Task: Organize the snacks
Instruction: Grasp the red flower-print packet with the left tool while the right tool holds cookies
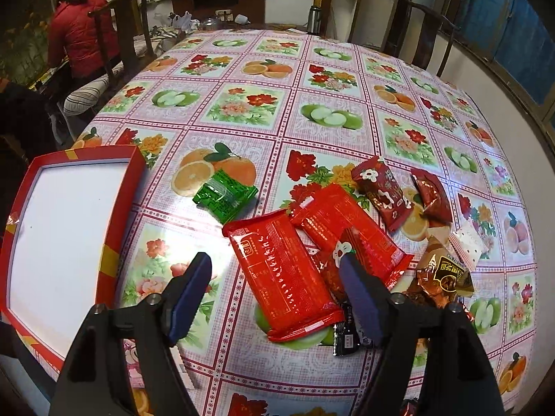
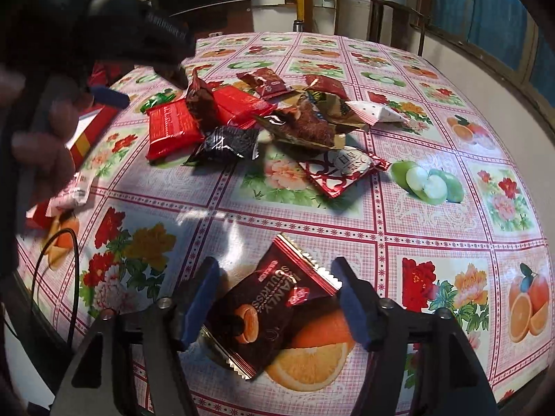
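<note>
- The tabletop, under a fruit-and-flower oilcloth, carries everything; the snacks lie loose in its near half, and the red box with a white inside sits at its near left edge, empty as far as the left wrist view shows. I judge that box to be where the snacks should go.
- The snack pile is a heap of overlapping wrappers, so picking from its edge, one packet at a time, should avoid dragging neighbours along.
- The left gripper hangs over the pile with its jaws wide apart and nothing held. The long red packet lies flat between them, angled across the gap, touching neither pad; the right pad sits over a second red packet.
- To grip it well, I would turn the jaws square to the packet's narrow width, lower until the pads straddle both long edges, then close gently, since the film wrapper looks slippery.
- The right gripper is also open and empty. The dark brown pastry packet lies apart from the pile, flat on the tabletop between its jaws, nearer the left pad, whether touching it I cannot tell.
</note>
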Demonstrator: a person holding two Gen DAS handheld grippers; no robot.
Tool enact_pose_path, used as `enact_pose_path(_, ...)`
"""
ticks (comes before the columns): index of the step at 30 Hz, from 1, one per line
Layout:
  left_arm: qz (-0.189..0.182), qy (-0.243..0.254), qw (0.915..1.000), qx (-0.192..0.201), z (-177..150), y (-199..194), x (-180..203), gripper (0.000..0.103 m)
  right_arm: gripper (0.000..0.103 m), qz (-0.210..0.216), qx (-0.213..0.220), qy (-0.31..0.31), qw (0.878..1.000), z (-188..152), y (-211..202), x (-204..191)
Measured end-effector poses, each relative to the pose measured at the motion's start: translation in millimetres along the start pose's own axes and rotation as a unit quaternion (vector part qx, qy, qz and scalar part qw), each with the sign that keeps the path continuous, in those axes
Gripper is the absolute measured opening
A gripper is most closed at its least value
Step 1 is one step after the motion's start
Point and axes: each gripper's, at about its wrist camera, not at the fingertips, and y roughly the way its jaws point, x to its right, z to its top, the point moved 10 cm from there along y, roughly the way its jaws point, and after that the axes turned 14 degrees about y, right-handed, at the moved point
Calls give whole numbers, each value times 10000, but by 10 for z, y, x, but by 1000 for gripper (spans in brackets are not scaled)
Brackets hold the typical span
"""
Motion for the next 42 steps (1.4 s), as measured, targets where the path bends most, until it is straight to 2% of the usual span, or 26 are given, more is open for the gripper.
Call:
enact_pose_path(2,96,-6,9999,-81,-2,25,-5,79,79,-69,4,-58,10000,-18,7,-32)
enact_pose_path(5,55,-152,9997,-192,-18,85,25,79,79,-101,8,37,9999,-30,-5,-24)
enact_pose_path(7,-225,-353,9988,-243,-40,94,89,79,79,-159,24,54,9999,-37,-12,-21)
enact_pose_path(12,-570,-590,9966,-110,-15,-35,165,79,79,-159,48,80,9998,-34,-14,-18)
enact_pose_path(15,-503,-637,9967,38,20,-97,155,79,79,-152,54,82,9998,-32,-12,-15)
enact_pose_path(18,-360,-581,9976,-62,10,1,144,79,79,-150,56,84,9998,-31,-14,-15)
enact_pose_path(22,-387,-475,9975,-349,-85,192,226,79,80,-159,53,78,9998,-32,-12,-16)
enact_pose_path(25,-350,-331,9981,-392,-101,266,288,78,80,-158,51,77,9998,-32,-12,-15)
enact_pose_path(26,-319,-252,9983,-427,-111,296,306,75,80,-158,51,77,9998,-33,-13,-14)
enact_pose_path(27,-304,-179,9982,-477,-130,330,320,66,80,-162,51,77,9998,-34,-14,-14)
enact_pose_path(28,-293,-113,9982,-513,-154,367,335,64,80,-167,51,85,9998,-34,-14,-12)
enact_pose_path(30,-217,39,9992,-340,-132,353,350,53,80,-192,56,100,9998,-34,-15,-9)
enact_pose_path(31,-181,87,9993,-317,-124,346,345,51,80,-202,58,121,9997,-36,-16,-7)
enact_pose_path(32,-246,108,9993,-271,-111,340,350,43,80,-216,62,134,9997,-36,-19,-8)
enact_pose_path(33,-425,98,9989,-171,-86,326,368,29,80,-226,67,140,9996,-41,-22,-12)
enact_pose_path(35,-896,-92,9959,-56,-68,330,382,27,79,-231,72,155,9996,-44,-26,-16)
enact_pose_path(37,-1114,-244,9934,105,-51,334,356,27,78,-230,84,160,9996,-50,-33,-24)
enact_pose_path(42,-1325,-211,9907,233,-38,338,353,25,69,-184,130,107,9997,-74,-57,-80)
